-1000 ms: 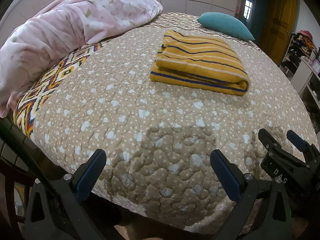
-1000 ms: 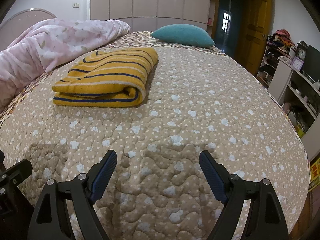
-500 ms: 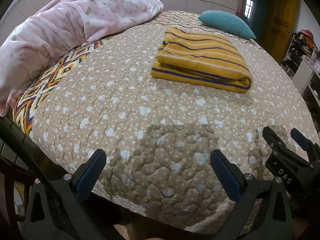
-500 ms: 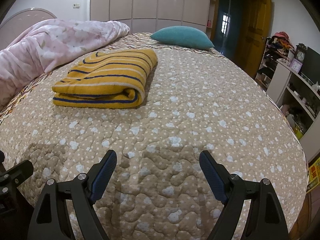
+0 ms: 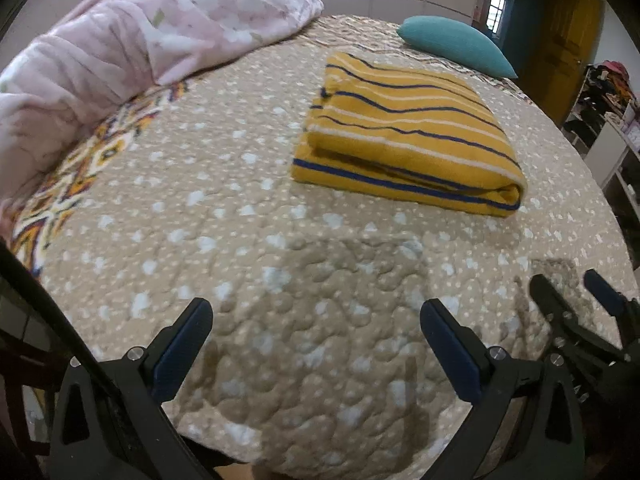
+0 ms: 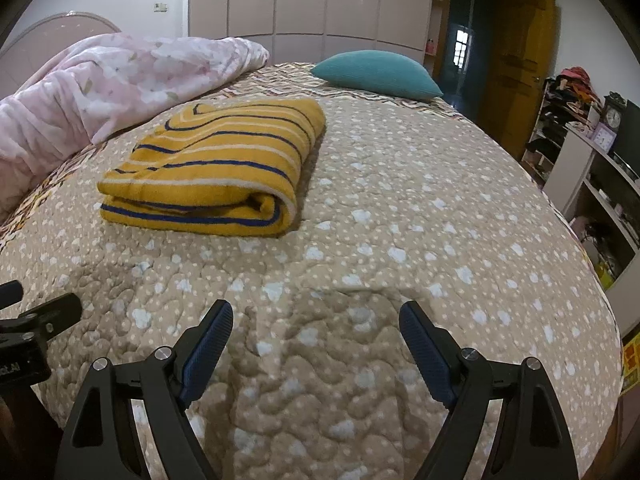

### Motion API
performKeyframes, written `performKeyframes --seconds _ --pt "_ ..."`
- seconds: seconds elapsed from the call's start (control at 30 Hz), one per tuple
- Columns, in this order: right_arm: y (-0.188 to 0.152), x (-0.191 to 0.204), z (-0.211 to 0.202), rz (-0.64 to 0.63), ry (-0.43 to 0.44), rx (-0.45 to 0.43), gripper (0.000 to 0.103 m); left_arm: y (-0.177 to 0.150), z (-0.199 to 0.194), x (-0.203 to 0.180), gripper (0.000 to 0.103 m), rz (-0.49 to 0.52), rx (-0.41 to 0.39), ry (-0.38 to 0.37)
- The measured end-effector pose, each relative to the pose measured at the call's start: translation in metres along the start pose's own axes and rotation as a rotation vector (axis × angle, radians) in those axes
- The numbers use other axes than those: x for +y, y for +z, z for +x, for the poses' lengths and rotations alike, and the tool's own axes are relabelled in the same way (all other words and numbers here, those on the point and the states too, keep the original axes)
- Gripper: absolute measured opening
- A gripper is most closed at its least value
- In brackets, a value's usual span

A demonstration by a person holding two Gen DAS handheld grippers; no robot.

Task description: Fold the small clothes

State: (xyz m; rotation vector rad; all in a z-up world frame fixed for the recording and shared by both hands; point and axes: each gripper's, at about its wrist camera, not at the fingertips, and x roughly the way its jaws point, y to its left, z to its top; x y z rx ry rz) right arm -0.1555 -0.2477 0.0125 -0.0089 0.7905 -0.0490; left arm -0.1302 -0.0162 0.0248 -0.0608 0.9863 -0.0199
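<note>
Left wrist view first: my left tongs (image 5: 316, 344) stand wide open at the bottom of the frame, blue pads apart with nothing between them but the tan dotted quilt (image 5: 248, 184) underneath. At the lower right edge of that same frame I can see my right tongs (image 5: 576, 300) poking in from the side, also spread, also empty.

From the right wrist view, my right tongs (image 6: 316, 344) fill the bottom centre, jaws wide and holding nothing, hanging over bare quilt (image 6: 400, 208). The tip of the left tongs (image 6: 36, 312) shows at the lower left edge.

Moving outward, the folded yellow striped garment (image 5: 404, 140) lies flat on the quilt in the upper middle-right of the left view, well apart from both tongs. Its rolled fold faces the lower right, and navy and white stripes run across it. In the right view the same garment (image 6: 216, 172) sits in the upper left-centre, its fold turned toward the camera.

Beyond it, a pink flowered blanket (image 5: 132, 48) is bunched along the upper left of the left view, lying over a patterned strip of bedding. A teal pillow (image 5: 456, 46) rests at the far end of the bed, upper right. In the right view, shelves with clutter (image 6: 576, 128) stand along the right edge.
</note>
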Motion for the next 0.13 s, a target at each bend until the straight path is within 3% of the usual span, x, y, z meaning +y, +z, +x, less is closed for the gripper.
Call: performKeyframes --seconds 0.13 --pt "0.0024 0.0017 0.0088 -0.009 0.011 0.015 0.089 0.0043 0.0086 -0.0017 0.103 -0.002 0.012 -0.006"
